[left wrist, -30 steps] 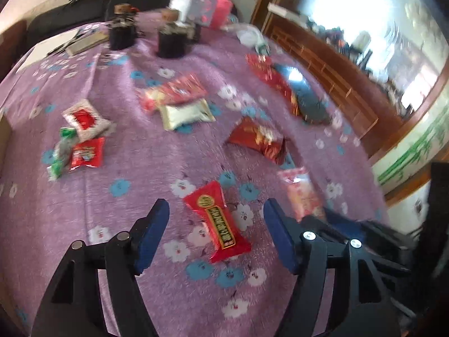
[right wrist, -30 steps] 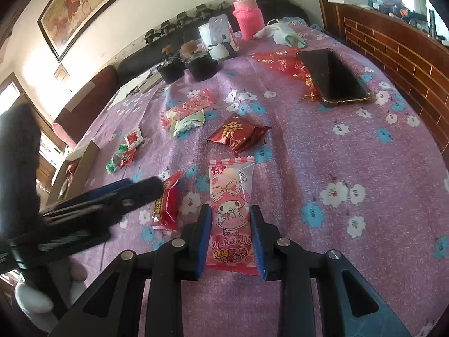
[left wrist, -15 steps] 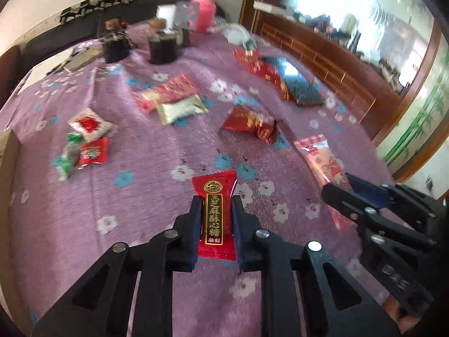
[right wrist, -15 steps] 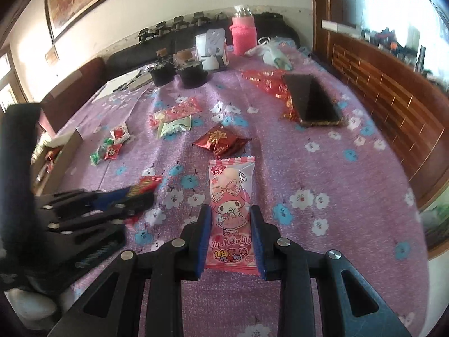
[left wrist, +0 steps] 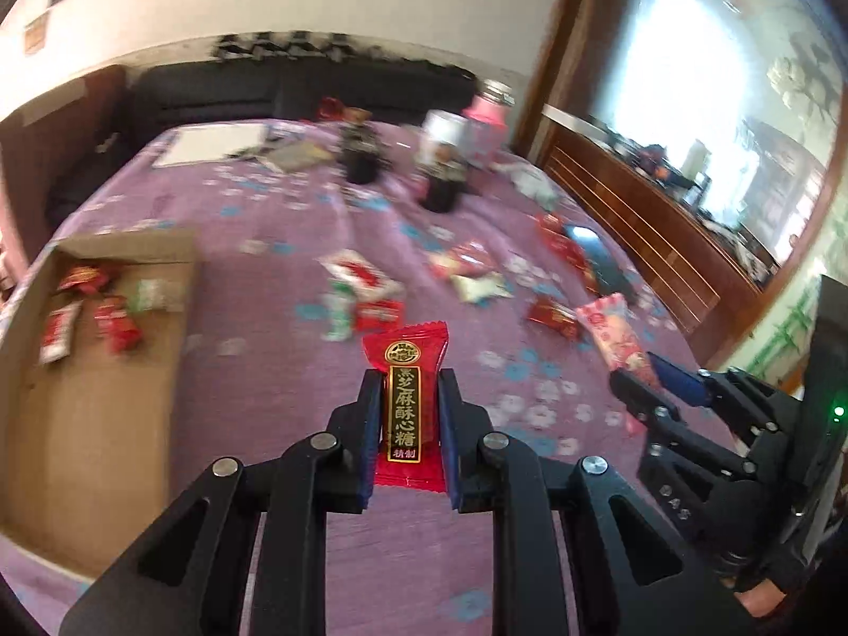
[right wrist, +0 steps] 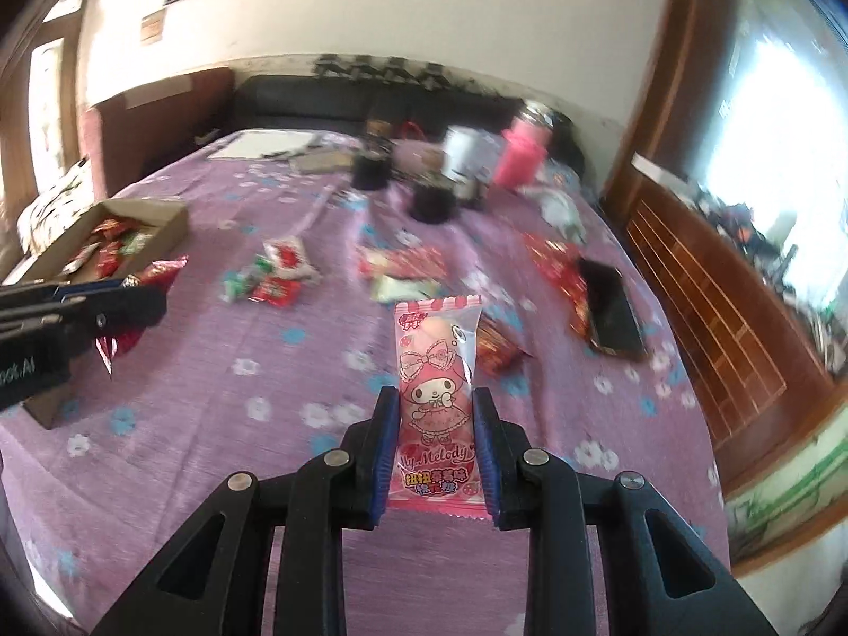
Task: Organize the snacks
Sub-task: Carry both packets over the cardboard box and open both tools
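1. The left gripper [left wrist: 405, 413] pinches a slim, glossy red candy [left wrist: 405, 397] with crimped ends, held above the cloth.
2. The right gripper [right wrist: 435, 426] pinches a pink plastic packet [right wrist: 437, 371].
3. Beyond, crinkly wrappers dot the flowered purple cloth [left wrist: 265, 275].
4. A flat cardboard box [left wrist: 90, 397] holds red sweets.

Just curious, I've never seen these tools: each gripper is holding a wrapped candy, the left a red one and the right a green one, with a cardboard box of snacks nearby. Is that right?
Nearly. The right gripper holds a pink My Melody candy, not a green one, as the right wrist view shows. The rest stands: the left gripper holds a red candy, and the cardboard box of snacks sits nearby.
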Demonstrator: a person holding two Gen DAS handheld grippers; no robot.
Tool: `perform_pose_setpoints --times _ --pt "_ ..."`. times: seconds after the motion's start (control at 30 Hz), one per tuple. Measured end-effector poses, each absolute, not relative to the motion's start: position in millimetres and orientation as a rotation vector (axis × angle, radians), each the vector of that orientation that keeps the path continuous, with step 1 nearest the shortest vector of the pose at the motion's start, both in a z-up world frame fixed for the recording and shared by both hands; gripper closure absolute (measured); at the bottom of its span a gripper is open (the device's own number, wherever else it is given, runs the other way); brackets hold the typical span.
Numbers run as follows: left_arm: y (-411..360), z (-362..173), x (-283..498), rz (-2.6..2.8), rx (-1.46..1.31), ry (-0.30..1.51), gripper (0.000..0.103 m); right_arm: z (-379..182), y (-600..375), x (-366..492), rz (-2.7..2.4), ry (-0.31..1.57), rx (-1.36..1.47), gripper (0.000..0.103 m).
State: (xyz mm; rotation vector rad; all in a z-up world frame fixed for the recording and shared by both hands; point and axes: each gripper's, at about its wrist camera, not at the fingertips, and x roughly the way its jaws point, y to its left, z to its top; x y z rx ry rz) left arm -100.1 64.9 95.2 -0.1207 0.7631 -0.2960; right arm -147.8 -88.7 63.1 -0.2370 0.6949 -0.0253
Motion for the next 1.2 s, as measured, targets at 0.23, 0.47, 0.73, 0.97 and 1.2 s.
perform_pose_setpoints --times 0.23,0.47,0.73,0.97,1.2 --pt "150.4 97.0 -110.9 -0.138 -0.203 0.721 0.086 74.3 -16.2 -141.0 0.053 0.656 -0.36 0.075" --pt "218.2 88.4 -115.9 -0.006 -0.226 0.714 0.086 80.6 62.8 -132.8 0.13 0.618 -0.475 0.075" --pt "285.4 63.0 -105.6 0.122 -0.261 0.773 0.086 88.9 137.3 -107.7 0.39 0.689 -0.402 0.075" --pt "306.0 41.3 -80.0 0.164 -0.237 0.843 0.086 70.4 188.6 -69.5 0.601 0.811 -0.262 0.075" --pt "313.8 33.1 -67.6 0.187 -0.246 0.859 0.085 25.7 200.8 -39.1 0.629 0.939 -0.171 0.076"
